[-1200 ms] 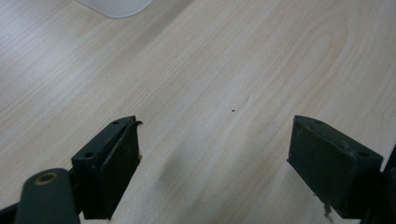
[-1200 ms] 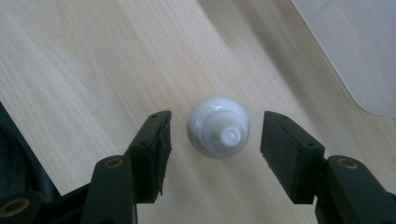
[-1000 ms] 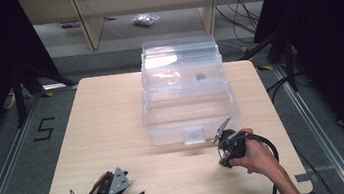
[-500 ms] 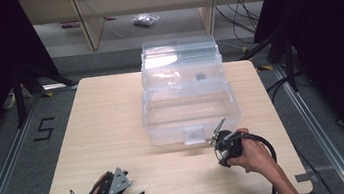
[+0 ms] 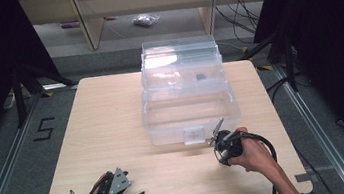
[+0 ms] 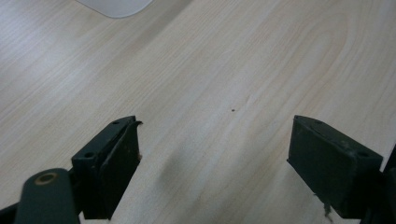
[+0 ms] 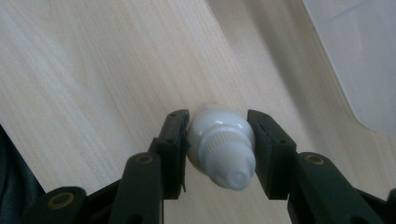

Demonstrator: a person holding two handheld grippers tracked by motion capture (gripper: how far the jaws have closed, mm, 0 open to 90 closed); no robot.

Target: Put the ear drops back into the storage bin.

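Right claw (image 7: 218,140) nearer the clear box (image 5: 188,102) – clamped on white bottle (image 7: 220,147) – left claw (image 6: 215,163) agape.

In the right gripper view the small white bottle (image 7: 219,151) shows its ribbed cap end toward the camera, while the rest of its body is hidden between the jaws, so its length and label cannot be told. In the high view a dark speck (image 5: 200,77) inside the clear plastic box (image 5: 188,100) is too small to identify. A pale rounded corner (image 6: 116,7) is cut off by the top edge of the left gripper view.
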